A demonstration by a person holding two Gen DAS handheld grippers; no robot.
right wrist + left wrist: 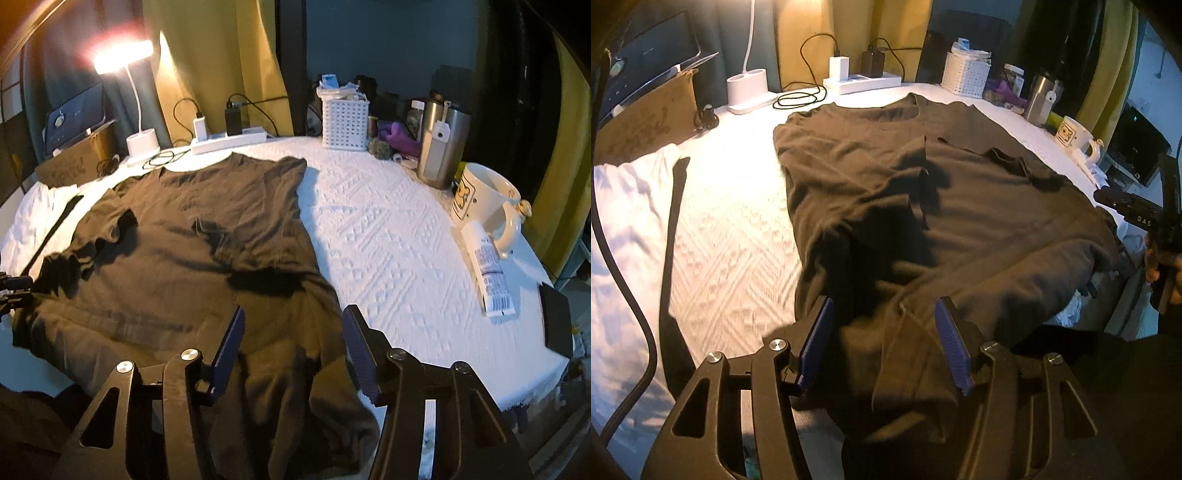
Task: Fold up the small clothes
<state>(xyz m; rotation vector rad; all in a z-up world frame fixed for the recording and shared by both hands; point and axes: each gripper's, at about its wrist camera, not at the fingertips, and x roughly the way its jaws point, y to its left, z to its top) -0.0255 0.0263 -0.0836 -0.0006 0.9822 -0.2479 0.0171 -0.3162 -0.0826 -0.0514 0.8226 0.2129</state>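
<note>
Both my jaws stand spread wide, with nothing clamped between them: my left gripper (884,341) hovers over the near hem of the dark brown T-shirt (960,206), cloth lying loose between and under its blue pads (951,339) without being pinched, and my right gripper (291,349) hangs released above the shirt's near right corner, where the hem spills over the table's edge. The T-shirt (184,258) lies spread on the white textured tablecloth (388,258) with its neckline toward the far side, both short sleeves folded inward onto the body, and some wrinkles through the middle. In my left wrist view, my right gripper (1134,210) shows at the right edge beside the shirt; whether it touches the cloth there I cannot tell. Left of the shirt a white garment (624,206) lies crumpled on the cloth, with a dark strap (674,229) running along it. Behind the shirt sit a white power strip (229,142) with chargers plugged in, a lit white desk lamp (142,144), a tablet (75,114) propped above a cardboard piece, and a white perforated basket (345,123). To the right stand a steel tumbler (441,144), a white mug (484,199), and a tube (487,273) lying flat just beside the mug.
</note>
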